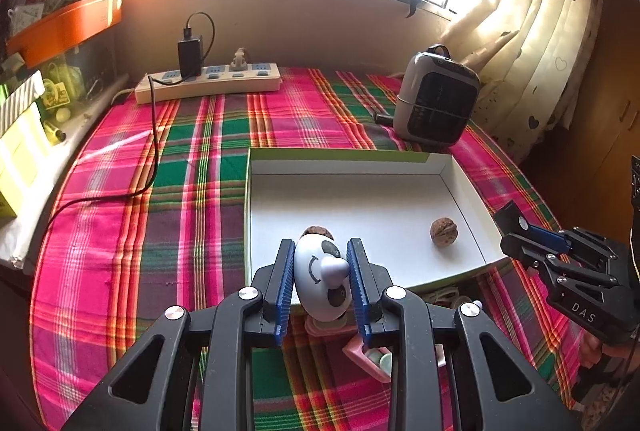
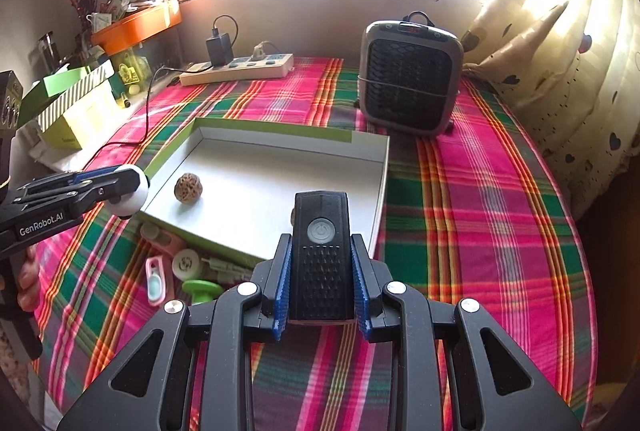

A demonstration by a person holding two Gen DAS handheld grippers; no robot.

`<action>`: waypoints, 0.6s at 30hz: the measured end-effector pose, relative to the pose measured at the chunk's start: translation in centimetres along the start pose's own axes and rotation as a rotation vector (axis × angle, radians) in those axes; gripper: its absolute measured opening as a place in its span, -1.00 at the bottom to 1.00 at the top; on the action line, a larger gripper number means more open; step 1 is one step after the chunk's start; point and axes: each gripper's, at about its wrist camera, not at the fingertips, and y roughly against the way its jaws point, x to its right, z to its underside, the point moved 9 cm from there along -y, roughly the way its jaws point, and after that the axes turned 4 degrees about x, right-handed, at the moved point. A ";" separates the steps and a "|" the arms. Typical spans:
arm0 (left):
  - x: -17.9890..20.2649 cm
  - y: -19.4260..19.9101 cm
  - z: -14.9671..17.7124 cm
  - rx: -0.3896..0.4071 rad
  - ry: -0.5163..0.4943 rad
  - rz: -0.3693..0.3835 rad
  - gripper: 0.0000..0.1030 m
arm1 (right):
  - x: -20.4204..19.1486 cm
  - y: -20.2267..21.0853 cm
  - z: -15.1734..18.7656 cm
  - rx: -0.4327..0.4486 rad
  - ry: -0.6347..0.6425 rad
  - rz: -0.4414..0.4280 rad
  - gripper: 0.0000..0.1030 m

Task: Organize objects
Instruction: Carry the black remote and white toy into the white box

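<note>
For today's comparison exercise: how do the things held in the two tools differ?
The panda toy in the left tool is white and rounded; the black device in the right tool is dark and boxy. The toy has a face, the device a power button. Both are clamped between blue pads.

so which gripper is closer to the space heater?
Right. The right gripper is over the box's near edge on the space heater side; the left gripper sits at the box's opposite corner.

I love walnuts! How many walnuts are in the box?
2. One walnut lies in the open on the floor of the white box. Another walnut peeks out behind the panda toy in the left gripper. More may be hidden.
</note>
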 end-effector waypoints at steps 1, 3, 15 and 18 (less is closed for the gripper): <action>0.0 -0.3 -0.3 -0.001 0.001 0.005 -0.53 | 0.0 -0.3 -0.3 0.000 0.003 0.002 -0.46; -0.2 -0.9 -0.8 -0.004 0.006 0.007 -0.53 | -0.1 -0.9 -0.8 -0.003 0.008 0.003 -0.46; -1.2 -5.3 -3.3 -0.039 0.011 -0.004 -0.53 | 0.9 -4.9 -3.4 -0.034 0.002 0.021 -0.46; -1.3 -6.5 -3.3 -0.055 0.003 -0.002 -0.53 | 1.2 -6.2 -3.7 -0.052 -0.004 0.024 -0.46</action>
